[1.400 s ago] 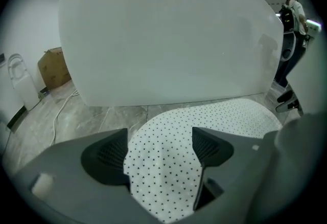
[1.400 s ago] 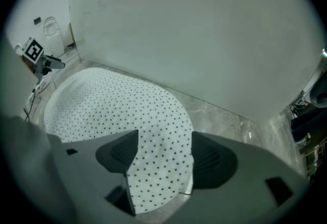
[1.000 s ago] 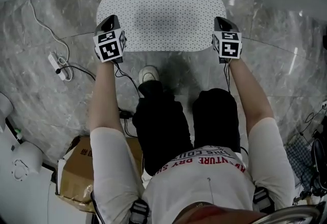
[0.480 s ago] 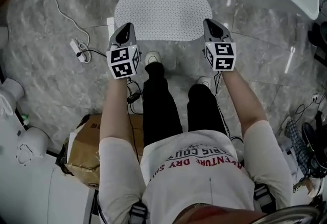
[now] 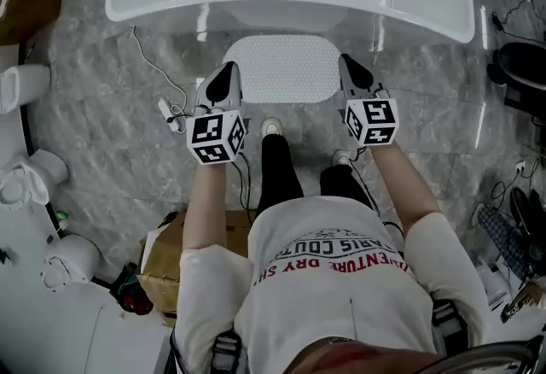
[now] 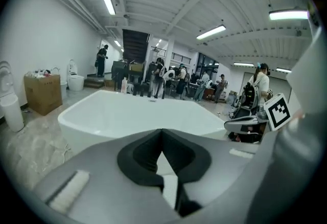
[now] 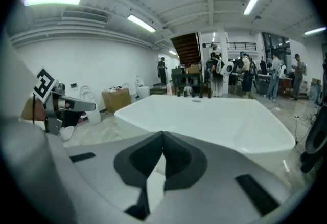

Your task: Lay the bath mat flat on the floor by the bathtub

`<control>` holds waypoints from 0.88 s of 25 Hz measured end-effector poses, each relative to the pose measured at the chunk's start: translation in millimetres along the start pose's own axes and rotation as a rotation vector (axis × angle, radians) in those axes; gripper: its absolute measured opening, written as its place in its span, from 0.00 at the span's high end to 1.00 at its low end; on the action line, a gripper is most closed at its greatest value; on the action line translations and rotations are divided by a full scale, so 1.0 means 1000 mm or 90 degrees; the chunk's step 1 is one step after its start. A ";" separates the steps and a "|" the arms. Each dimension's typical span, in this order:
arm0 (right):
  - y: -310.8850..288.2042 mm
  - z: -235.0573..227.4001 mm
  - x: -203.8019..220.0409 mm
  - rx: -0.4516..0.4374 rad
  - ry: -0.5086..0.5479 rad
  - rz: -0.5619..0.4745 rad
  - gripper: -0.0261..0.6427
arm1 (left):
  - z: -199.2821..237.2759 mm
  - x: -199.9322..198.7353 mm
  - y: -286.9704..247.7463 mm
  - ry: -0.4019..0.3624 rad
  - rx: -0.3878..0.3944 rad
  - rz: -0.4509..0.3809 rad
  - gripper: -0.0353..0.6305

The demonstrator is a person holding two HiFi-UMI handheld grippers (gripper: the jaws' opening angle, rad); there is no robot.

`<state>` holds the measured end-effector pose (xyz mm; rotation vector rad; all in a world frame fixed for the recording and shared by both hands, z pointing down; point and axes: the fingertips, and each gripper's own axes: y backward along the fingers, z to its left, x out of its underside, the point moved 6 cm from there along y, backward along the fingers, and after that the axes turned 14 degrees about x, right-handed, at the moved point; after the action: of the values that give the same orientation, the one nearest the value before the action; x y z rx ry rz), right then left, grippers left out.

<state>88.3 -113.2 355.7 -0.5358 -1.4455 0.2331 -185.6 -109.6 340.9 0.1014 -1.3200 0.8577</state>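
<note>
The white dotted bath mat lies flat on the grey marble floor, right against the white bathtub. My left gripper hangs above the mat's left end, shut and empty. Over the mat's right end, my right gripper is also shut with nothing in it. In the left gripper view the left gripper points over the bathtub, jaws together. The right gripper view shows the right gripper likewise closed before the bathtub. The person's feet stand just short of the mat.
A power strip with a white cable lies on the floor left of the mat. A cardboard box sits behind the left leg. White fixtures stand at the left, dark gear at the right. People stand far behind the tub.
Both grippers have lifted away from the mat's near corners as the person straightened up. The mat stays flat on the floor. More of the bathtub has come into view.
</note>
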 end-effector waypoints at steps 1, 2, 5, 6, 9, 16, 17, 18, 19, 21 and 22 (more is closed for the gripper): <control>0.011 0.003 -0.019 0.001 -0.002 -0.019 0.95 | -0.005 -0.018 0.010 -0.010 0.004 -0.014 0.93; 0.021 0.006 -0.036 0.002 -0.004 -0.036 0.95 | -0.010 -0.036 0.020 -0.024 0.006 -0.026 0.93; 0.048 0.011 -0.089 0.013 -0.008 -0.088 0.95 | -0.028 -0.088 0.047 -0.095 0.004 -0.056 0.93; 0.056 0.013 -0.105 0.019 -0.007 -0.107 0.95 | -0.033 -0.104 0.056 -0.119 0.005 -0.066 0.93; 0.082 0.021 -0.147 0.029 0.005 -0.163 0.95 | -0.045 -0.143 0.083 -0.152 0.021 -0.109 0.93; 0.150 0.033 -0.202 -0.012 -0.008 -0.290 0.95 | -0.071 -0.202 0.149 -0.220 0.040 -0.187 0.93; 0.156 0.032 -0.206 -0.003 -0.005 -0.301 0.95 | -0.073 -0.208 0.155 -0.225 0.041 -0.196 0.93; 0.162 0.030 -0.210 0.005 -0.007 -0.308 0.95 | -0.075 -0.212 0.161 -0.231 0.042 -0.202 0.93; 0.167 0.030 -0.212 0.011 -0.015 -0.312 0.95 | -0.077 -0.214 0.166 -0.236 0.043 -0.204 0.93; 0.175 0.031 -0.215 0.017 -0.028 -0.316 0.95 | -0.079 -0.215 0.175 -0.243 0.050 -0.205 0.93; 0.179 0.032 -0.215 0.021 -0.028 -0.321 0.95 | -0.080 -0.215 0.179 -0.242 0.055 -0.206 0.93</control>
<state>59.0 -52.7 82.2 -0.1272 -1.5666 -0.1325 -228.7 -47.8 60.0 0.5530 -1.5649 0.6349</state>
